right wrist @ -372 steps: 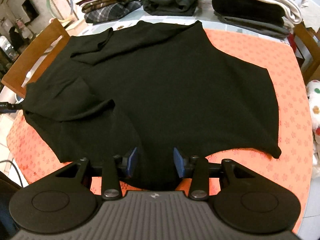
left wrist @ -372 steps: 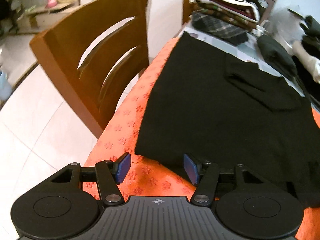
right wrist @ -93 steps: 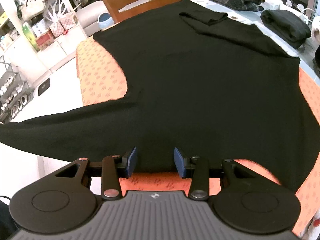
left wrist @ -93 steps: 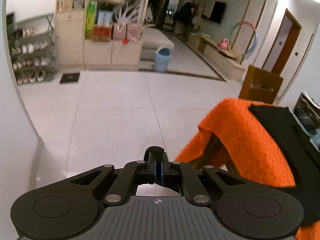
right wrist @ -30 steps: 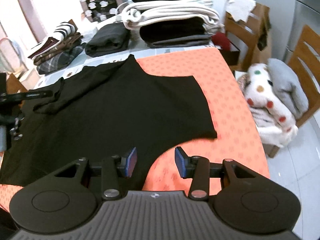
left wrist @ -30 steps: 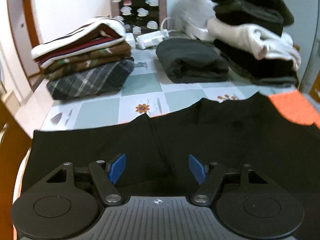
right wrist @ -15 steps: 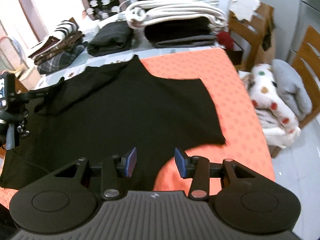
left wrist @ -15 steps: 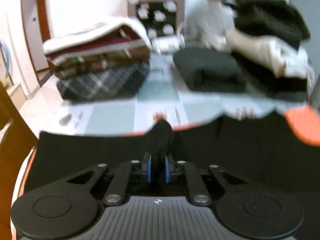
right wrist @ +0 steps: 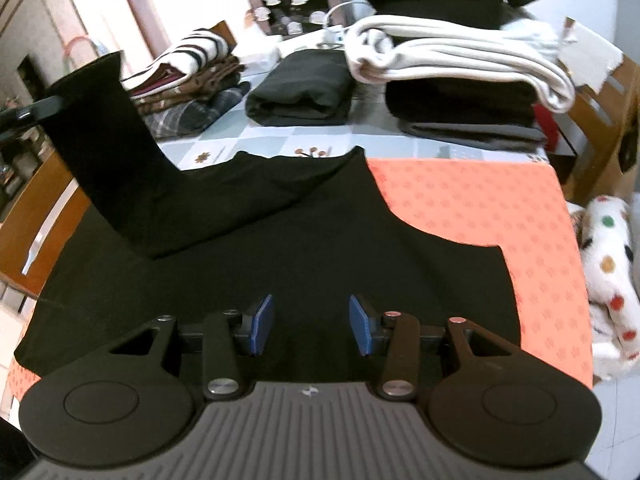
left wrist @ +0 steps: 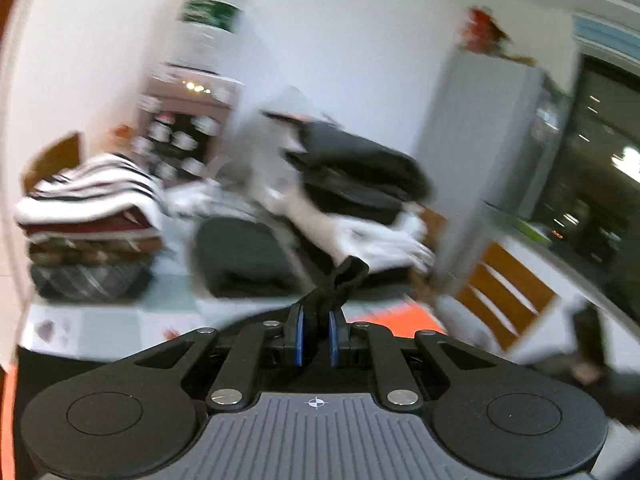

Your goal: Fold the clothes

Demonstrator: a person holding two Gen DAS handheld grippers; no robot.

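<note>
While left gripper (left wrist: 315, 336) pinches black sleeve (right wrist: 96, 120), lifted off table left of right gripper (right wrist: 311, 330), right one gapes wide, holding nothing, over black garment (right wrist: 280, 264). One garment: thin matte knit, body flat on orange cloth (right wrist: 472, 196) with small flower pattern. Ahead, left to right, three folded stacks: striped and plaid pile (right wrist: 188, 84), dark bundle (right wrist: 304, 88), cream ribbed knit over dark layers (right wrist: 460, 80). Wooden chair (right wrist: 36, 224) at left. Left view blurred; no writing legible.
</note>
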